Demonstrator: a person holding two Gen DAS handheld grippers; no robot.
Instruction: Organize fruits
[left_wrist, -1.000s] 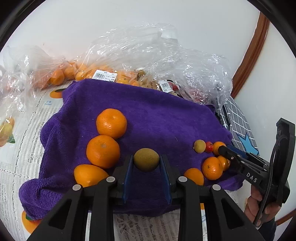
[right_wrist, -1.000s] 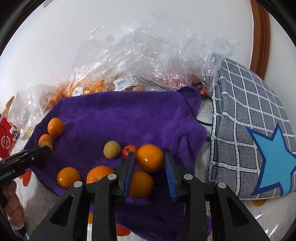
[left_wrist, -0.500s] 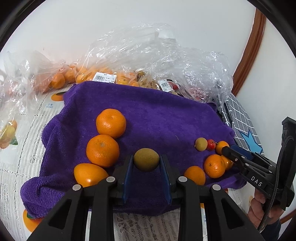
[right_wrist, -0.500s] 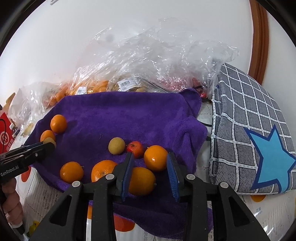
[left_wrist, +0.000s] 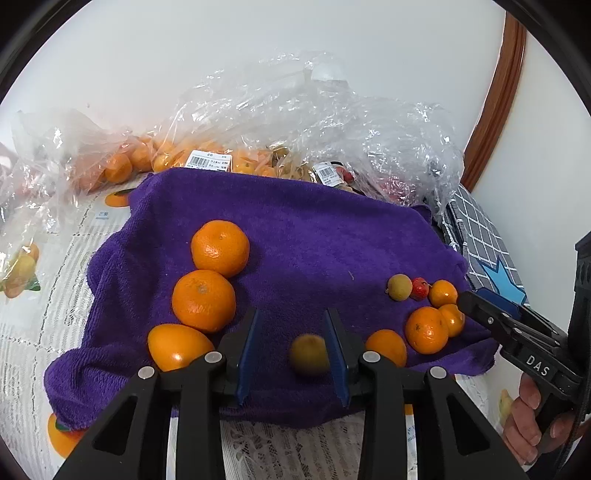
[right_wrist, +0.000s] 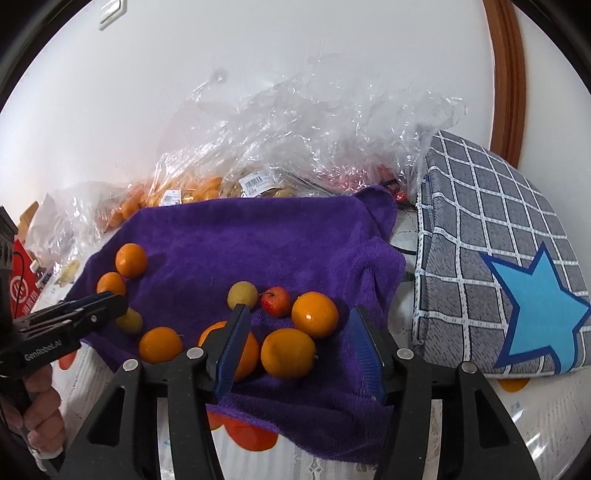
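Note:
A purple towel (left_wrist: 314, 236) holds the fruit. My left gripper (left_wrist: 291, 325) is open; a small brownish-green fruit (left_wrist: 309, 354) lies blurred between its fingers, close to the right one. Three large oranges (left_wrist: 204, 300) sit to its left. At the towel's right end a cluster holds several small oranges (right_wrist: 314, 314), a pale round fruit (right_wrist: 242, 295) and a small red fruit (right_wrist: 275, 300). My right gripper (right_wrist: 299, 325) is open over that cluster, empty. The left gripper's fingers (right_wrist: 107, 305) show in the right wrist view.
Clear plastic bags (left_wrist: 310, 122) with packed oranges and other fruit lie behind the towel by the white wall. A grey checked cushion (right_wrist: 509, 266) with a blue star sits to the right. A printed tablecloth (left_wrist: 66, 266) covers the table.
My left gripper opened and let go of the brownish-green fruit, which now drops onto the towel. My right gripper opened wider and drew back from the small orange it was around.

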